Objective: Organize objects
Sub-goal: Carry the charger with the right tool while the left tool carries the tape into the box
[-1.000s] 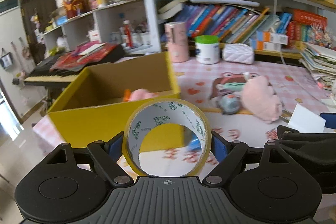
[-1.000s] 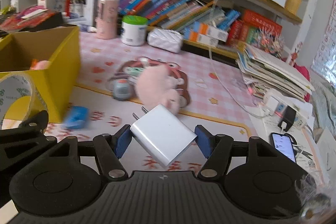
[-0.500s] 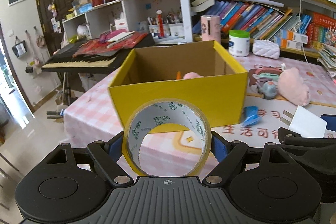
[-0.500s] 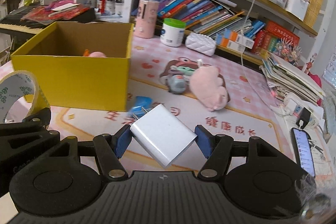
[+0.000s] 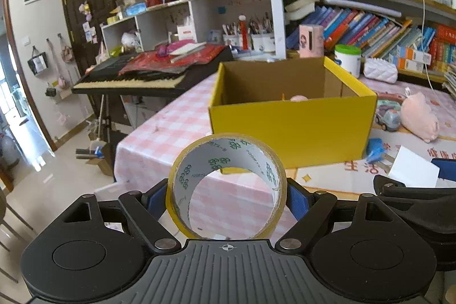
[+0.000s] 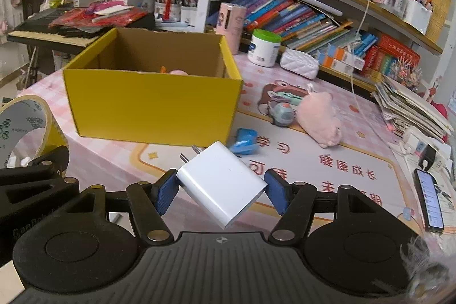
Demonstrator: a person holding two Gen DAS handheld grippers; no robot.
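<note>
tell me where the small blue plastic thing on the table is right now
In the right wrist view the small blue plastic object lies on the pink tablecloth, just off the yellow cardboard box's near right corner, with the pink plush pig to its right.

The yellow box (image 5: pixel 290 130) wall hides most of its contents.

Box (image 6: pixel 154 104) yellow, brown inside. Tablecloth (image 5: pixel 159 138) pink-white check. Tape (image 5: pixel 226 184) yellowish, core white with green print. Charger (image 6: pixel 222 184) white. Plush (image 6: pixel 319 121) pink.
</note>
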